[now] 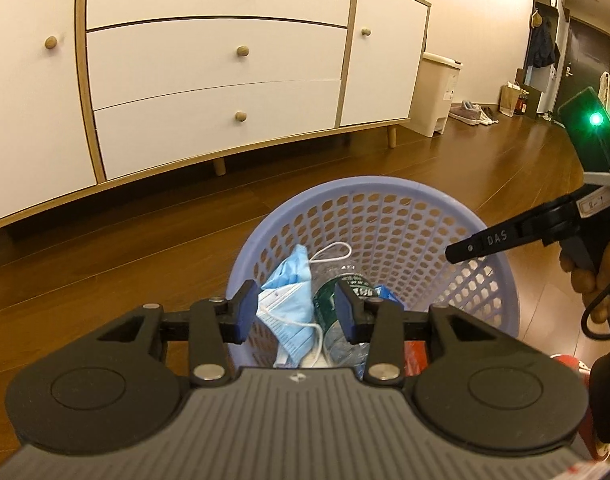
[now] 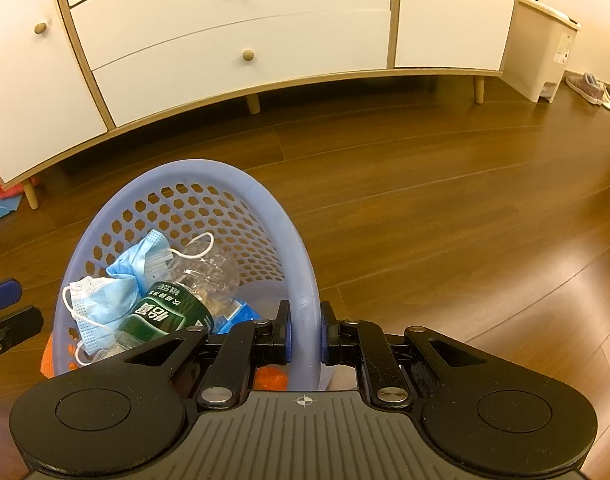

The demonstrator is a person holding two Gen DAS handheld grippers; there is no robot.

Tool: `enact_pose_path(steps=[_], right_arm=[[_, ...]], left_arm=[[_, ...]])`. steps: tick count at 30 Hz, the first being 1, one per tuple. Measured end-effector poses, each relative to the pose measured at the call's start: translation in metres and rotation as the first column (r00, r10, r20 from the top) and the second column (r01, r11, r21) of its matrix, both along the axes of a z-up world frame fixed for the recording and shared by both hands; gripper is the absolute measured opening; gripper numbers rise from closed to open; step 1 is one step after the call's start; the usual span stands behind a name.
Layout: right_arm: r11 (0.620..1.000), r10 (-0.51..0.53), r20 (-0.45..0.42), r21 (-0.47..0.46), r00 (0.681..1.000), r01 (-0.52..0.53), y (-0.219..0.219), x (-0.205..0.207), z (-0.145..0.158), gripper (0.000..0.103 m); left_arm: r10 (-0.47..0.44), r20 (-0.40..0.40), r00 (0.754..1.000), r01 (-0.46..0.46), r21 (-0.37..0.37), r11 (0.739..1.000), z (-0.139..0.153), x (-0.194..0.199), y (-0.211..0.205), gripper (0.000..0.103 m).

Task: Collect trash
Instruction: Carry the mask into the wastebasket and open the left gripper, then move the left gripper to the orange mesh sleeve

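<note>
Blue pads on the right gripper (image 2: 304,336) pinch the near rim of a lavender plastic basket (image 2: 265,200), one pad inside the wall and one outside, so this gripper is clamped on the basket. The left gripper (image 1: 295,312) hovers above the basket's near edge with its fingers spread apart and nothing between them; its dark blue pads (image 1: 244,312) frame the trash below.

Inside the basket lie two crumpled blue face masks (image 2: 105,300) with white ear loops, a clear plastic bottle (image 2: 201,276) with a dark green label resting on its side against them, and a small blue wrapper (image 2: 241,314) just beside the bottle. Something orange shows beneath the basket's near side (too hidden to identify).

Judging by its thin perforated walls, the basket is probably light and somewhat flexible, so the solid rim is the sensible place to hold it; the lattice wall would likely bend. The masks are soft and limp and would be best pinched at a fold. The bottle looks empty, light and slippery, easiest taken across its labelled middle.

Beyond the basket, a dark wood floor (image 2: 465,200) runs to a white sideboard (image 1: 225,60) with round wooden knobs. A cream pedal bin (image 1: 437,92) stands just beside the sideboard's right end, with shoes (image 1: 475,114) farther along.
</note>
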State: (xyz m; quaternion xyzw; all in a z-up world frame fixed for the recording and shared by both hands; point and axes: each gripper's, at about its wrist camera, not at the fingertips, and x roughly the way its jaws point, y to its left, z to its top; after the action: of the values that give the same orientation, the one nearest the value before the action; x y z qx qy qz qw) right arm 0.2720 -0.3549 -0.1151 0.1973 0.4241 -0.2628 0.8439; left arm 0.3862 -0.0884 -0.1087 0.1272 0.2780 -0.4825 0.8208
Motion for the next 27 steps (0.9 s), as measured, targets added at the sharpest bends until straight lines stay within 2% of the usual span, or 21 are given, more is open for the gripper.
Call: enact_pose_path(steps=[17, 27], right_arm=[[1.0, 0.001, -0.001, 0.0, 1.0, -0.001, 0.001, 0.0, 0.0, 0.009], [1.0, 0.002, -0.006, 0.002, 1.0, -0.002, 0.001, 0.0, 0.003, 0.009]], left_arm=[[0.065, -0.003, 0.998, -0.065, -0.001, 0.998, -0.001, 0.014, 0.03, 0.036], [0.155, -0.015, 0.988, -0.153, 0.073, 0.986, -0.022, 0.028, 0.072, 0.036]])
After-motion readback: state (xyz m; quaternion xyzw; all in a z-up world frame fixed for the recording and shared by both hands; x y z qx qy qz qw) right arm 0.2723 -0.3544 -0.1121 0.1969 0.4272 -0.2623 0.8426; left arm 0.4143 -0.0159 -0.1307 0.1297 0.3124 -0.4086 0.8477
